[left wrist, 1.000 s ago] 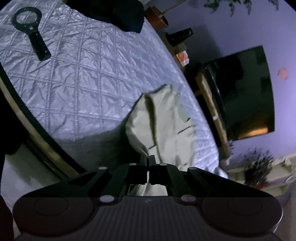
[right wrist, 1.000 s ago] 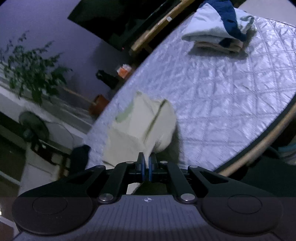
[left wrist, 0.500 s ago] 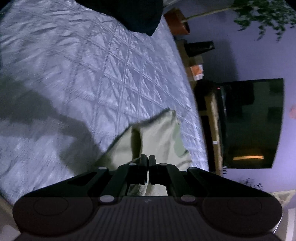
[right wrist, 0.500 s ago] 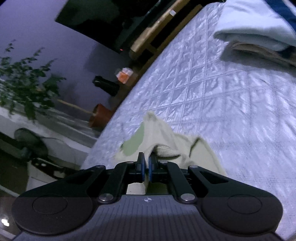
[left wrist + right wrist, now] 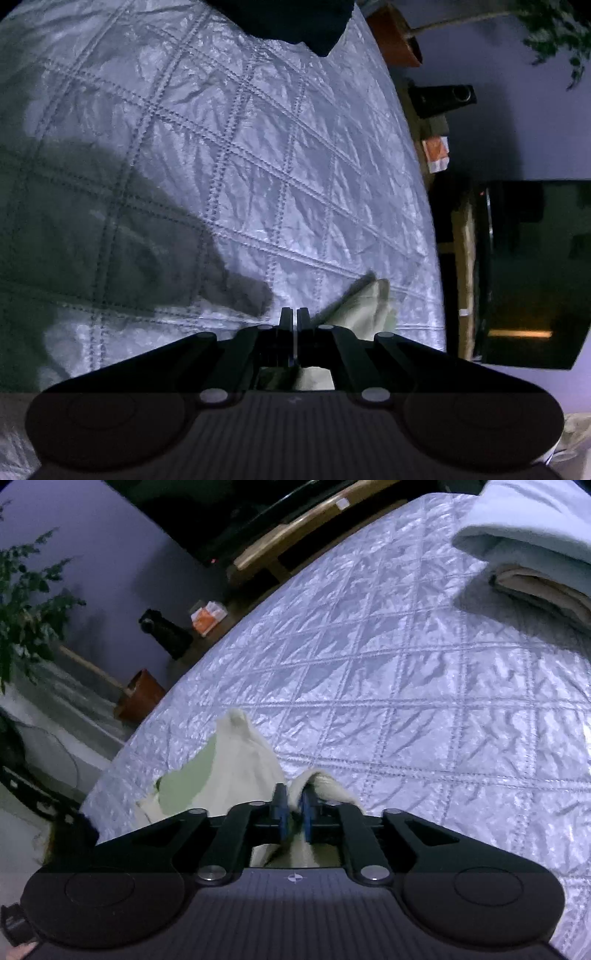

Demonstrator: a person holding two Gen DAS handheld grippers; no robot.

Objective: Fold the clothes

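A pale cream and green garment [image 5: 240, 771] lies bunched near the far edge of the quilted silver bed cover [image 5: 406, 701]. My right gripper [image 5: 293, 801] sits low over it and its jaws are opening. A fold of the cloth still stands between the blue pads [image 5: 280, 808], loose rather than pinched. In the left wrist view my left gripper [image 5: 294, 317] is shut, with a thin edge of the same garment [image 5: 365, 302] caught in it. The cloth trails off to the right and under the fingers, close to the cover [image 5: 258, 166].
A stack of folded clothes [image 5: 535, 554] rests at the right of the bed. A dark garment [image 5: 295, 22] lies at the far end. Beyond the bed's edge stand a television [image 5: 535, 273], a wooden bench [image 5: 295, 535], a brown pot [image 5: 140, 694] and a plant [image 5: 26, 590].
Both grippers came forward and down over the bed, lowering the garment onto the cover. The right jaws, shut on the cloth before, have parted. The left jaws stay shut.
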